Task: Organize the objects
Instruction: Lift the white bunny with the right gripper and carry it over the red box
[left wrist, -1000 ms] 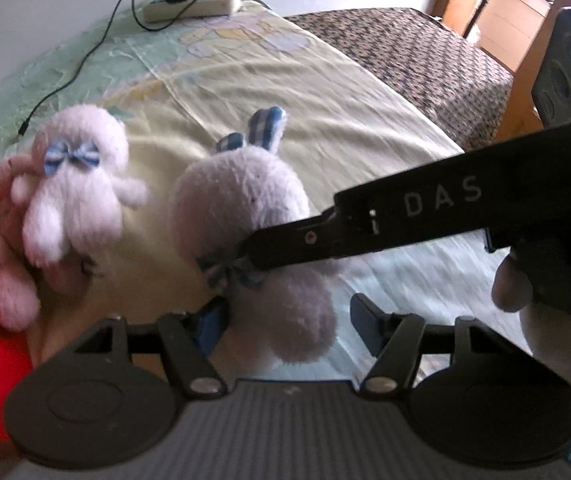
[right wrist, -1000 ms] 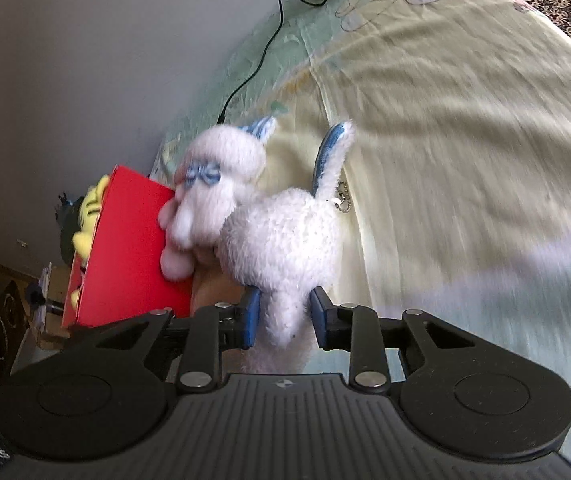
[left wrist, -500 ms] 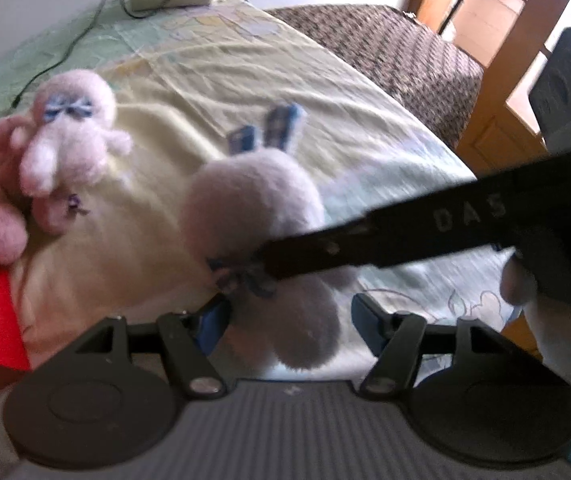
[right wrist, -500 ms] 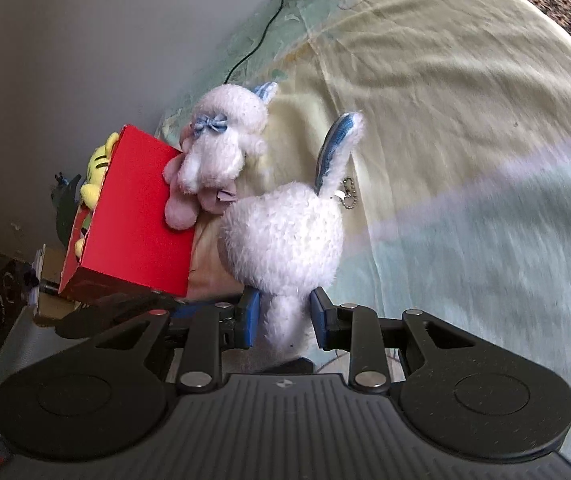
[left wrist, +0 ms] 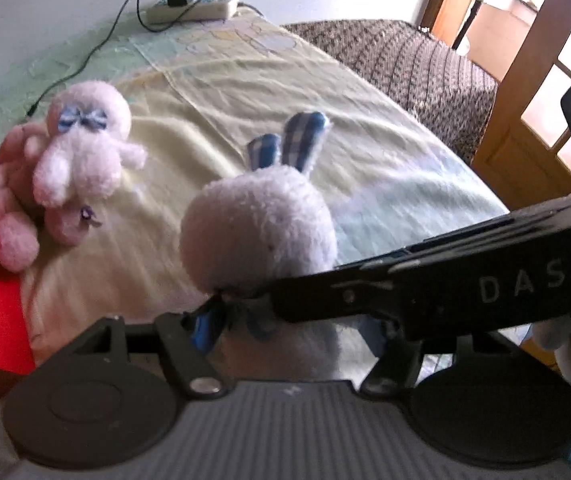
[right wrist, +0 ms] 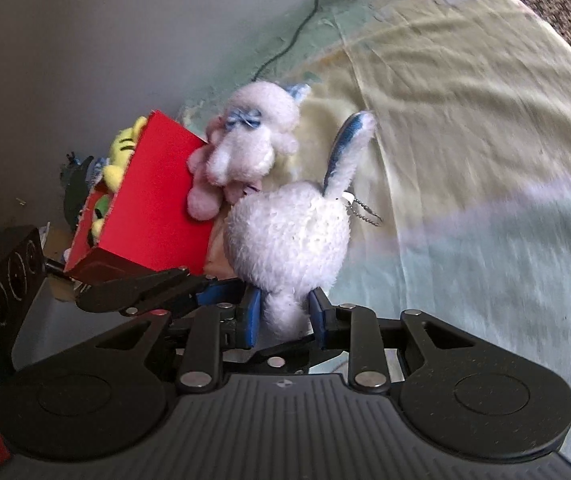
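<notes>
A white plush rabbit (left wrist: 261, 220) with blue checked ears hangs above the bed sheet (left wrist: 245, 92). My right gripper (right wrist: 285, 312) is shut on its narrow body below the round head (right wrist: 289, 236). In the left wrist view, the right gripper's black finger (left wrist: 365, 292) reaches in from the right to the rabbit's neck. My left gripper (left wrist: 293, 328) straddles the rabbit's lower body. Its jaws are closing: the left pad touches the bow, and a gap shows at the right pad. A pale plush toy with a blue bow (left wrist: 85, 152) lies on a pink plush toy (left wrist: 9, 216) against the red box (right wrist: 157, 200).
A yellow plush toy (right wrist: 121, 152) sits in the red box at the bed's edge. A power strip (left wrist: 193, 8) with a cable lies at the head of the bed by the wall. A brown patterned blanket (left wrist: 425, 56) and a wooden door (left wrist: 525, 100) are on the right.
Both grippers have drawn back with the white rabbit from the two plush toys by the red box. More of the box now shows. The right gripper still holds the rabbit.
</notes>
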